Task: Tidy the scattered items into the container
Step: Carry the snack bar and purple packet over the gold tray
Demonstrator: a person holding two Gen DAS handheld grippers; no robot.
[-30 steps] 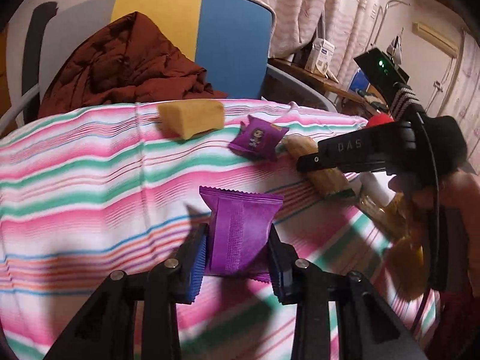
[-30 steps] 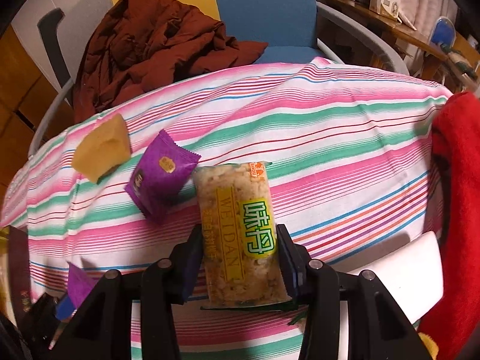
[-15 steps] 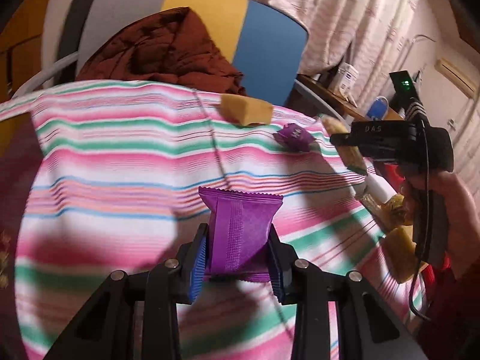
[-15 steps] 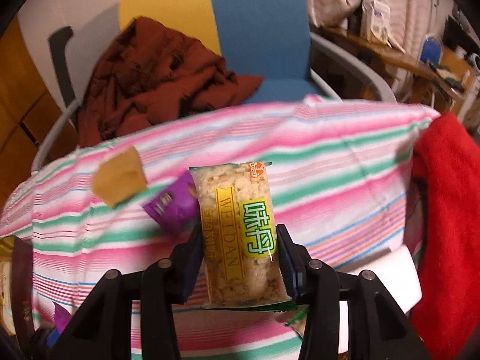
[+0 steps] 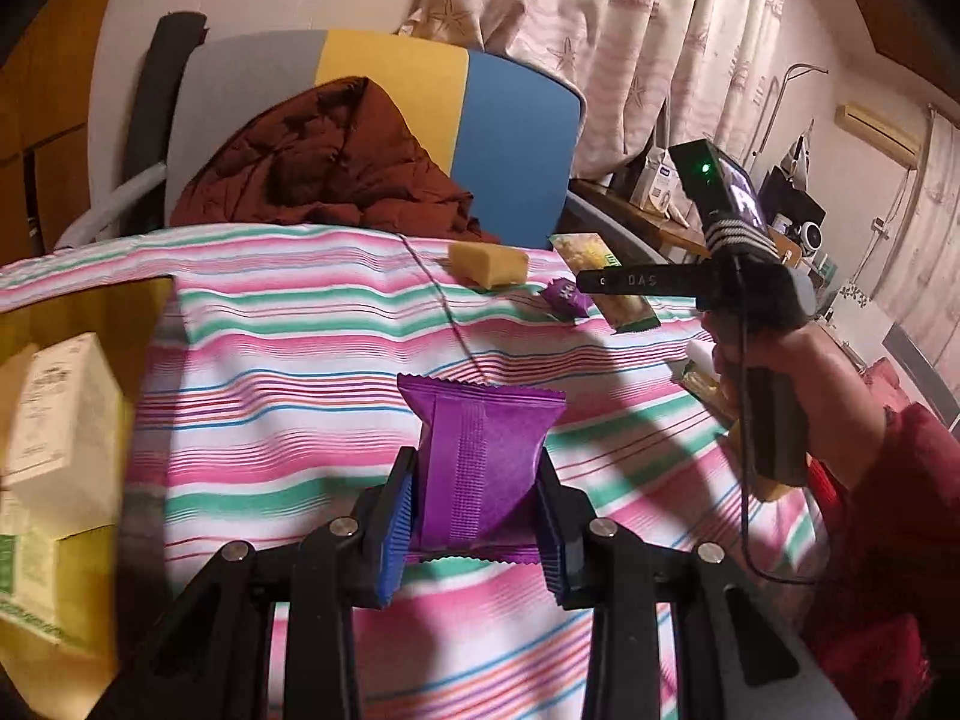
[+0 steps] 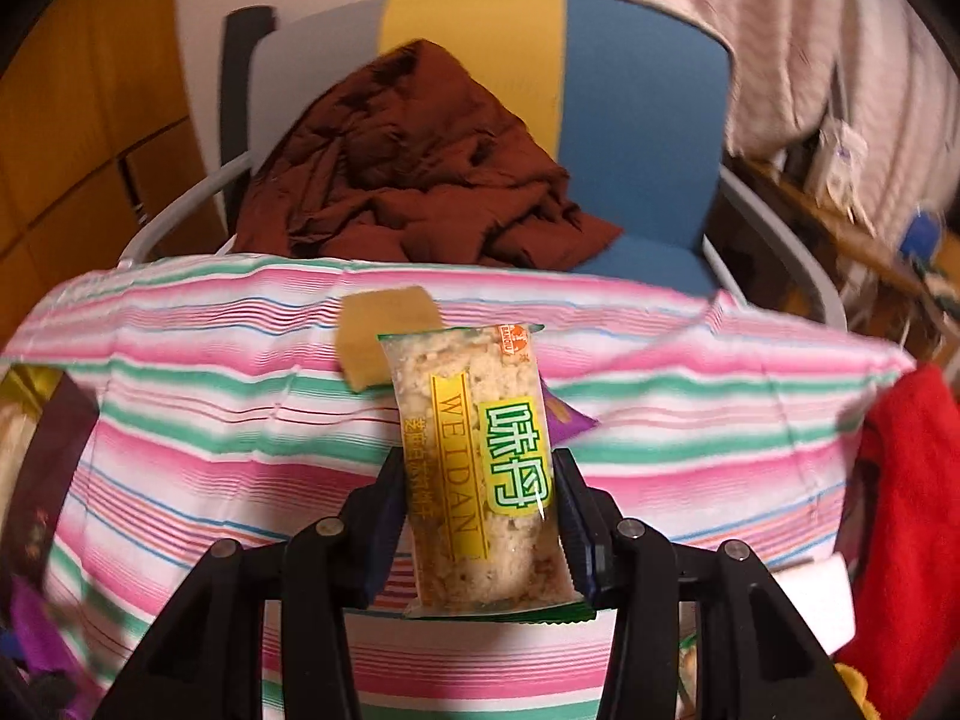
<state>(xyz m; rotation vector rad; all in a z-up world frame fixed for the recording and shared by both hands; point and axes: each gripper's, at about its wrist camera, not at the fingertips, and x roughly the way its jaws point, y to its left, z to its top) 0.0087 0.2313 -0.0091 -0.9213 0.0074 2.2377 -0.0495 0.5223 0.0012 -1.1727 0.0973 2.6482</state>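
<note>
— Left view?
— The left gripper [image 5: 474,516] clamped a glossy purple packet [image 5: 480,456], crimped ends, above the striped cloth [image 5: 270,372].
— Right view?
— The right gripper [image 6: 480,516] pinched a clear rice-cracker bar [image 6: 480,468], yellow-green label, above the cloth.

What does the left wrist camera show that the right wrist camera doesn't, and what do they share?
Only the left wrist view shows the left tongs shut on a purple packet, a white box at the left edge, and the hand holding the other tool.

Only the right wrist view shows the right tongs from behind, and the green lettering on the rice cracker bar they grip.

Both show the striped cloth, yellow sponge, small purple packet, and brown jacket on the chair.
</note>
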